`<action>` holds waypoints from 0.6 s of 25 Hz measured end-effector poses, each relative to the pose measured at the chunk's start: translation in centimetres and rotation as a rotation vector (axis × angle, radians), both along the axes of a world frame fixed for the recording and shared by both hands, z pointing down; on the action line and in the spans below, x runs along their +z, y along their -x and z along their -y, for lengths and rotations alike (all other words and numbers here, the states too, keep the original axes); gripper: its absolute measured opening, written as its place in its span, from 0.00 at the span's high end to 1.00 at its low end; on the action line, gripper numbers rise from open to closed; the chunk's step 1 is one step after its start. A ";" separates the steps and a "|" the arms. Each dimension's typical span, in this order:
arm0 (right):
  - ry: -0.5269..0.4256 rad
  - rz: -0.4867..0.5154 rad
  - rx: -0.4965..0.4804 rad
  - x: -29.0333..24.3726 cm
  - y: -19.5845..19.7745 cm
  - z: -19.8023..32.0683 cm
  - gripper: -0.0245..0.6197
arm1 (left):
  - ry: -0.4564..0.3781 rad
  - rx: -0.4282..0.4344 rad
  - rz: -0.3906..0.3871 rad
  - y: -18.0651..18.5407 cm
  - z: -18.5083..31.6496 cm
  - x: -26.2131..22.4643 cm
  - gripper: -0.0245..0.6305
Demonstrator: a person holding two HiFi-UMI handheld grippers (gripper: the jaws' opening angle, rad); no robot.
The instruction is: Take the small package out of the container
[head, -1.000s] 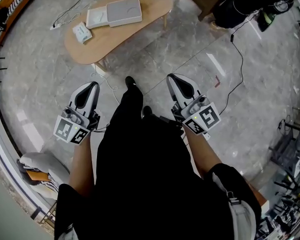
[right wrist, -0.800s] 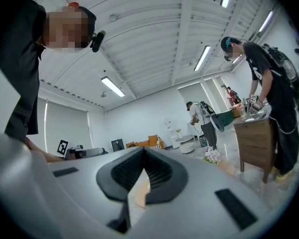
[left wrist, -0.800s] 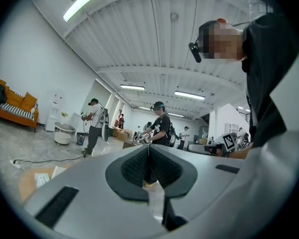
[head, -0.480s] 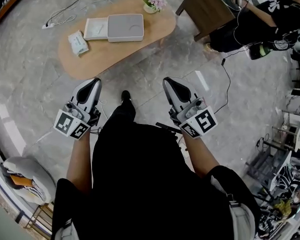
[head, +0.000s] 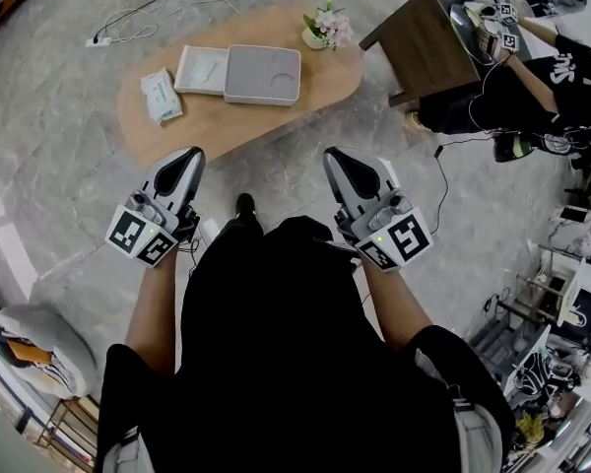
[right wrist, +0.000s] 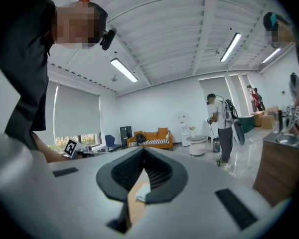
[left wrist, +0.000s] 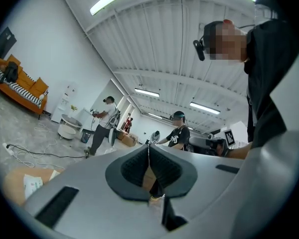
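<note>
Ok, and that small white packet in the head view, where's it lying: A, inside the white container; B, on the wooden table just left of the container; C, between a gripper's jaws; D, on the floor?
B: the small white packet lies flat on the wooden table, to the left of the white container and outside it, at the table's left end.

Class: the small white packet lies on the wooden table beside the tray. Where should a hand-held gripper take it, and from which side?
Probably across the narrow width of the packet, near its middle, coming straight down: it lies flat on the table with its long edges free, bare wood around it, apart from the tray.
</note>
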State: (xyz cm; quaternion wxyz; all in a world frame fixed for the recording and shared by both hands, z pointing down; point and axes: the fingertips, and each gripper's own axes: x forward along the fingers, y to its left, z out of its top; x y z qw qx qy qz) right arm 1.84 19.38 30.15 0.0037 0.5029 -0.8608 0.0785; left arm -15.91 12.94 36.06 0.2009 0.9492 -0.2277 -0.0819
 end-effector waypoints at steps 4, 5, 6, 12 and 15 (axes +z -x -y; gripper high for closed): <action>0.002 0.000 0.012 0.3 -1.3 2.6 0.94 | 0.013 0.010 0.005 -1.3 1.9 0.8 0.93; 0.000 0.000 0.014 0.3 -1.8 3.4 0.94 | 0.023 0.009 0.001 -1.6 2.5 1.0 0.93; -0.001 0.000 0.016 0.4 -2.2 4.2 0.95 | 0.035 0.005 -0.010 -1.8 3.2 1.0 0.93; -0.006 0.023 -0.008 1.5 -4.5 10.2 0.94 | 0.045 -0.048 -0.031 -3.0 8.5 0.8 0.93; -0.004 0.037 -0.051 2.1 -5.3 13.9 0.95 | 0.063 -0.095 -0.012 -3.6 11.7 1.6 0.93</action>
